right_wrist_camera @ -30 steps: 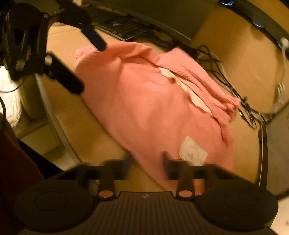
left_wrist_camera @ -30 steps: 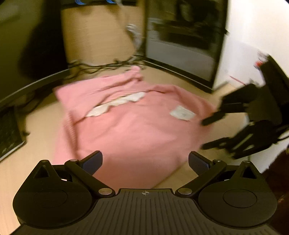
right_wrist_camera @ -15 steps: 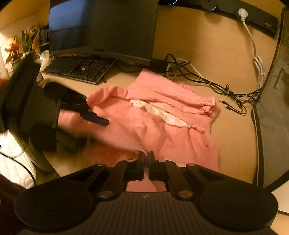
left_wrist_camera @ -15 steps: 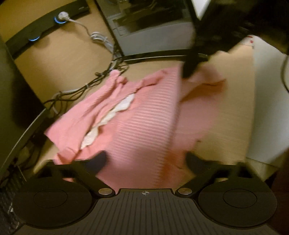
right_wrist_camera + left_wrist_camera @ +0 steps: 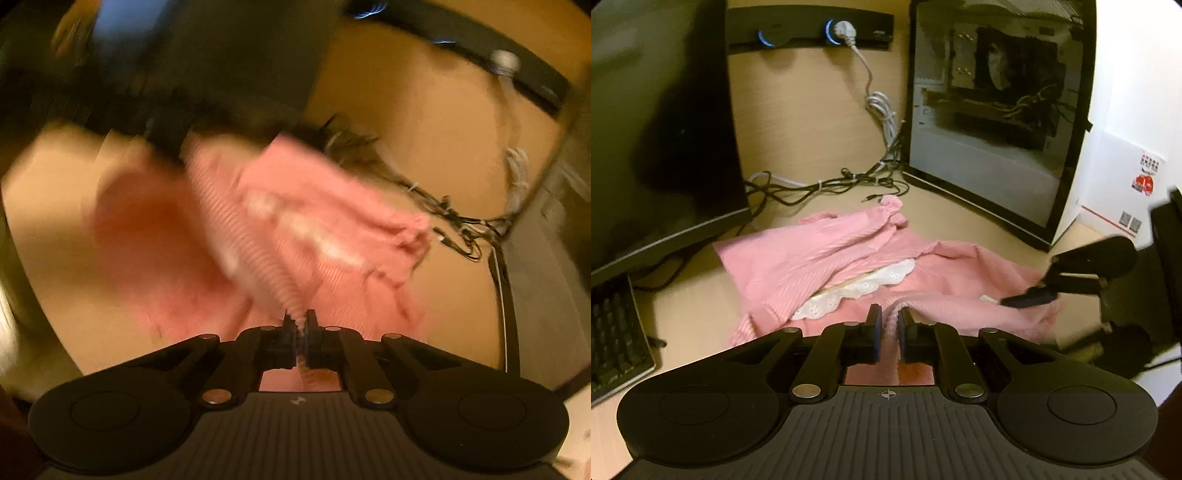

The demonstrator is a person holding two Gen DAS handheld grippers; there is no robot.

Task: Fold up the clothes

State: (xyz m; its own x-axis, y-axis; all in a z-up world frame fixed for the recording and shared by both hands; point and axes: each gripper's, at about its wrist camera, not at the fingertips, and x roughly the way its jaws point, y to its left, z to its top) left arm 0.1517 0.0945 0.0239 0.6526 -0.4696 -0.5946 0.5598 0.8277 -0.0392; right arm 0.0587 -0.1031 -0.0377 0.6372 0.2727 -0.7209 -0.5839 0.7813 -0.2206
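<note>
The counter [image 5: 701, 314] is a pale wooden surface that carries everything here. At its back right stands a computer case [image 5: 993, 122] with a glass side panel, and at the back left a dark monitor [image 5: 661, 122] rises over a black keyboard [image 5: 613, 339] at the left edge. A black power strip [image 5: 812, 33] with blue-lit rings is fixed on the back wall, a grey plug in one socket, and a tangle of cables [image 5: 827, 184] runs across the counter behind the clothing.

The pink ribbed garment [image 5: 812, 258] lies crumpled in the middle of the counter, between monitor and case, with a white lace trim [image 5: 857, 291] showing in a fold near its centre. Its near edge is raised off the surface.

The left hand-held gripper [image 5: 888, 328] has its fingers drawn close together, pinching a ridge of the pink fabric at the garment's near edge. The right hand-held gripper [image 5: 300, 330] is likewise closed tight on a ribbed fold of the garment [image 5: 317, 229]; from the left wrist view its dark fingers [image 5: 1030, 299] lie against the garment's right side. The right wrist view is heavily blurred, so little else there is readable.
</note>
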